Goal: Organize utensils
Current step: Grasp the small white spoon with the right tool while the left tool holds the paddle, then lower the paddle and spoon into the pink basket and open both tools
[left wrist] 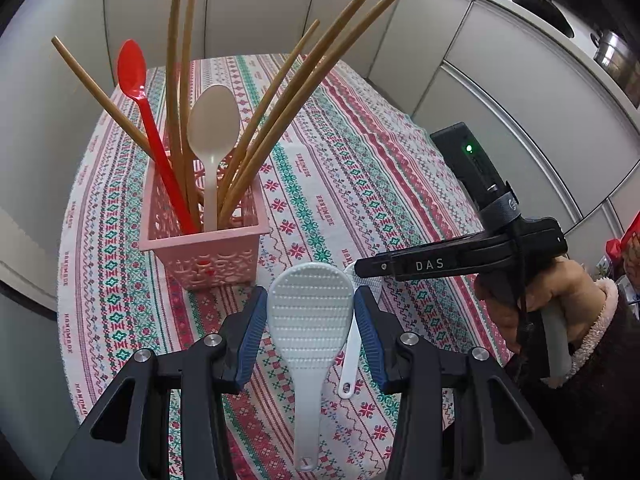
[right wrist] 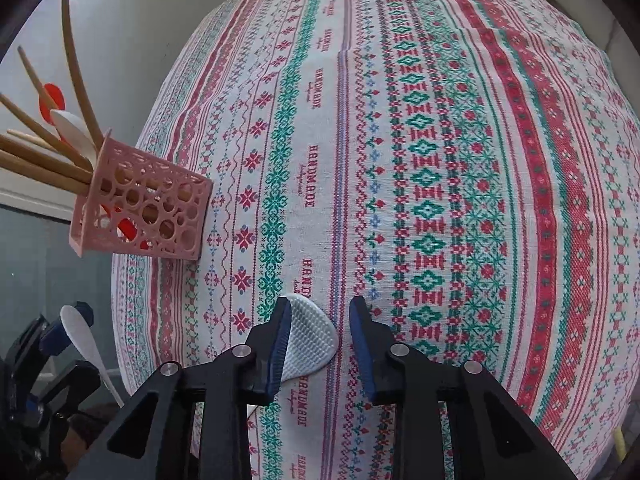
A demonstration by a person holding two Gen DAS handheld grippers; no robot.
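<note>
Between the left gripper's (left wrist: 310,320) spread, empty jaws lies a white rice paddle (left wrist: 308,344): light, stiff, slick; grip its handle. Pink utensil basket (left wrist: 204,240) at eleven o'clock. Right gripper (right wrist: 320,344) gapes over another paddle (right wrist: 310,340).

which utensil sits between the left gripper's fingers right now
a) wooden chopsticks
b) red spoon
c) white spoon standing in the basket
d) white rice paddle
d: in the left wrist view the white rice paddle lies between the open blue pads of the left gripper, while the red spoon and chopsticks stand in the pink basket.
</note>
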